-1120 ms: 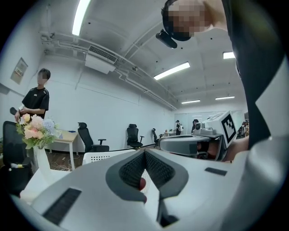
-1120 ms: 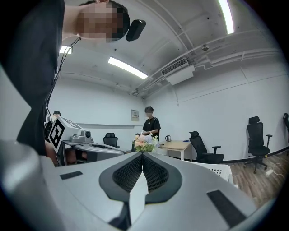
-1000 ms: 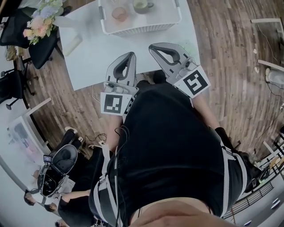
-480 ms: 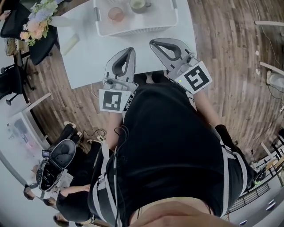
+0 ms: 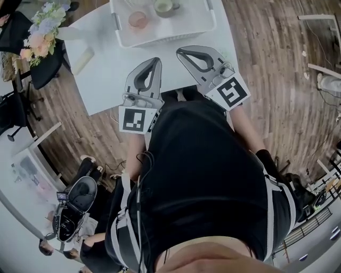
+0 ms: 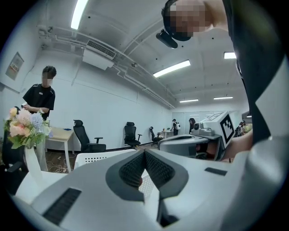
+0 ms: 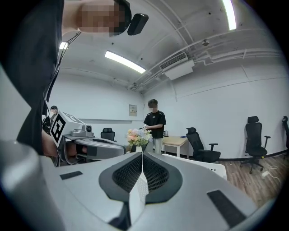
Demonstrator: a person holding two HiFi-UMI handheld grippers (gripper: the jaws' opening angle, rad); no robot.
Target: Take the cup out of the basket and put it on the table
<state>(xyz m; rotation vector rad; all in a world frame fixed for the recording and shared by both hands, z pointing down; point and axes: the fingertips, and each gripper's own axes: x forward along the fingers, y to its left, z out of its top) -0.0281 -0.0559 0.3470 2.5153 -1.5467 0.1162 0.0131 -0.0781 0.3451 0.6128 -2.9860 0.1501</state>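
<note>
**Inspector:** State of the grippers?

**Observer:** The left gripper (image 5: pixel 157 60) and the right gripper (image 5: pixel 180 52) are side by side over the near edge of the table (image 5: pixel 122 66), not touching each other. Each has its jaws pressed together with nothing between them.

**Inspector:** Location of the cup?

**Observer:** The cup (image 5: pixel 166 6) sits inside the white basket (image 5: pixel 160 37), toward its far side, with a pink glass (image 5: pixel 138 19) to its left. The basket stands farther along the table, close to the right edge and well apart from both grippers.

**Inspector:** Further items?

**Observer:** A flower bouquet (image 5: pixel 40 32) by the table's left edge.
</note>
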